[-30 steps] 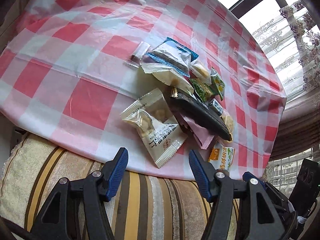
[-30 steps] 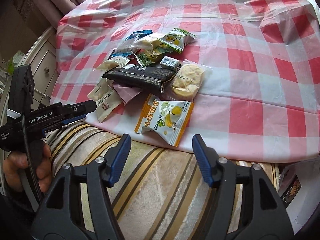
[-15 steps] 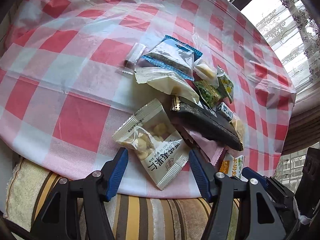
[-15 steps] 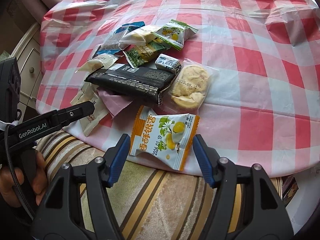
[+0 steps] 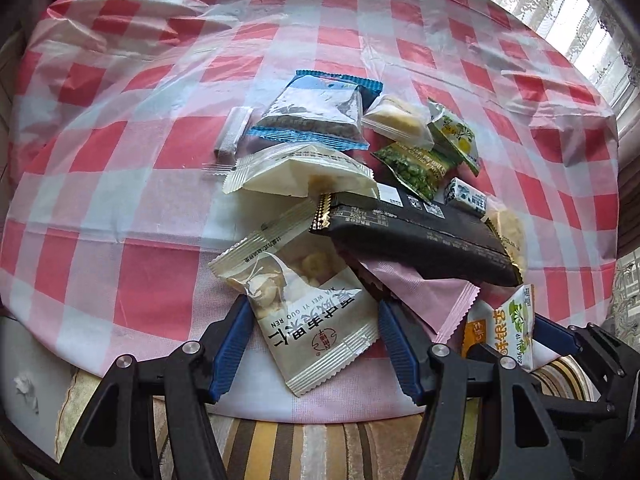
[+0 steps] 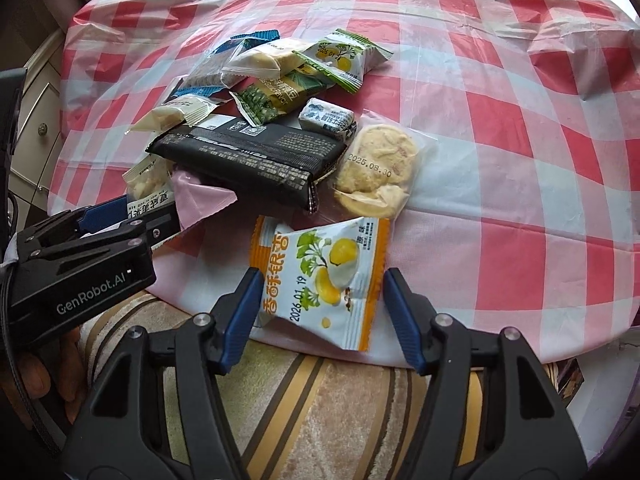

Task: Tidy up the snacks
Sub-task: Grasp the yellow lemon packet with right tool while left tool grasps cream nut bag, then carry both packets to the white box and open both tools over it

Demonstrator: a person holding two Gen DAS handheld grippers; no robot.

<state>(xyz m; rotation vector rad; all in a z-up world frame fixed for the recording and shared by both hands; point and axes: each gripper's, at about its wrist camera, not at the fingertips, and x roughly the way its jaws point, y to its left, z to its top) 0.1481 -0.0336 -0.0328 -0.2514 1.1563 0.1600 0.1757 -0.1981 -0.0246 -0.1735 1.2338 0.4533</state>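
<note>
A round table wears a red-and-white checked plastic cloth, creased and shiny, its edge hanging over a striped fabric seat close below. Daylight comes through lace curtains at the far right in the left wrist view; in the right wrist view a pale cabinet with a knob stands left of the table.

The snacks lie in a loose heap near the table's front edge: a long black pack across the middle, a pink wrapper under it, a blue-edged pack behind, a round biscuit to the right.

The left gripper stands half open astride a cream nut pack, its pads beside the pack and not pressing. The right gripper has just been closing; its jaws flank an orange-trimmed ginkgo pack at the cloth's edge, with small gaps on both sides.
</note>
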